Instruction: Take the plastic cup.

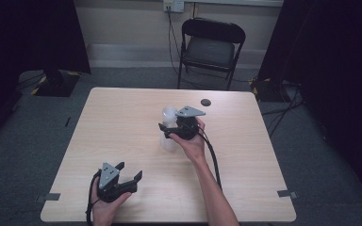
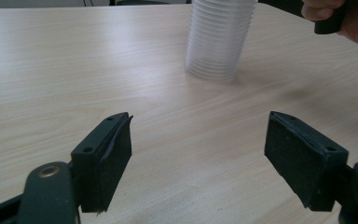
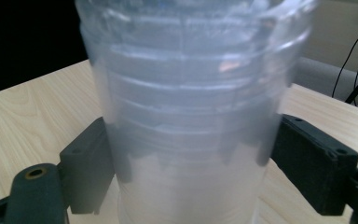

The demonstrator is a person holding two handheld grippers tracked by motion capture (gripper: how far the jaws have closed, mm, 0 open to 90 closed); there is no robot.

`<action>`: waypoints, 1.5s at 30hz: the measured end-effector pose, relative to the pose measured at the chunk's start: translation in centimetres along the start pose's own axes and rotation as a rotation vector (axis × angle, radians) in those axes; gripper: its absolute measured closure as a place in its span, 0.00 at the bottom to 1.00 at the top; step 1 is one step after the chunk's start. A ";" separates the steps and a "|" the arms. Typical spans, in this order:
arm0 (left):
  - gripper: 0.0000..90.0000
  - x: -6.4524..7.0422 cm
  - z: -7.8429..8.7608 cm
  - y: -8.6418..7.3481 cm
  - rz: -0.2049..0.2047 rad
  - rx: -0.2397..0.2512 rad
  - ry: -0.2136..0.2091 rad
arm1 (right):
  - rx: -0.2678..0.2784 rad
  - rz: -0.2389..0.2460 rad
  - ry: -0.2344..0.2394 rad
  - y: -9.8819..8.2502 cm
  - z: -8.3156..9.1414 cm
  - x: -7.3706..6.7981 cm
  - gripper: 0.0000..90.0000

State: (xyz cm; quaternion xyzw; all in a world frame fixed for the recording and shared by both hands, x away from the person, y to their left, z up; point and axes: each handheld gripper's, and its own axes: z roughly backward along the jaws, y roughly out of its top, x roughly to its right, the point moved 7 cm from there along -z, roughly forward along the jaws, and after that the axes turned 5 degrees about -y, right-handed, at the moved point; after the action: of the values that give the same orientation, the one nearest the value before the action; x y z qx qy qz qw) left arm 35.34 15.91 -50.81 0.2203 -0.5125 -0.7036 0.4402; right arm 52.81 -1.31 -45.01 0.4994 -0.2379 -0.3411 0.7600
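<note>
A stack of clear ribbed plastic cups (image 1: 169, 115) stands upright near the middle of the light wood table (image 1: 122, 117). My right gripper (image 1: 166, 132) reaches it from the right, one jaw on each side of the stack. In the right gripper view the cups (image 3: 186, 116) stand between the pads (image 3: 88, 163); the walls look unsqueezed, so the gripper (image 3: 191, 172) is open around them. My left gripper (image 1: 129, 170) rests low at the near left, open and with nothing in it. The left gripper view looks between its wide-apart jaws (image 2: 198, 154) toward the cups (image 2: 219, 37).
A small dark disc (image 1: 206, 101) lies on the table beyond the cups, near the far edge. A black folding chair (image 1: 210, 47) stands behind the table. Bare tabletop stretches between my left gripper and the stack.
</note>
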 end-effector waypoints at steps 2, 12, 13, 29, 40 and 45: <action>0.26 0.0 0.0 0.0 0.004 0.004 -0.001 | -0.015 0.005 -0.004 -0.2 -0.3 0.0 0.20; 0.25 -0.1 0.0 0.0 -0.002 0.004 -0.002 | 0.003 0.021 0.002 -0.4 -0.9 -0.1 0.29; 0.25 -0.1 0.0 0.0 -0.002 0.004 -0.002 | 0.003 0.021 0.002 -0.4 -0.9 -0.1 0.29; 0.24 0.1 -0.2 0.0 0.009 0.006 -0.012 | 0.009 0.023 -0.004 0.0 -0.6 0.0 0.33; 0.24 -0.1 -0.2 -0.1 0.014 0.002 -0.011 | 0.035 0.007 -0.018 0.7 -0.4 0.3 0.33; 0.24 0.1 -0.3 -0.1 0.012 -0.003 -0.012 | 0.040 0.003 -0.018 1.0 -0.2 0.4 0.33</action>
State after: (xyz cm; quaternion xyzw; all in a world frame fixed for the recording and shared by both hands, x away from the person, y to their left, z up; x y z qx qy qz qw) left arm 35.46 15.64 -51.02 0.2124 -0.5153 -0.7030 0.4417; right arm 53.52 -1.24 -44.22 0.5110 -0.2520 -0.3396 0.7484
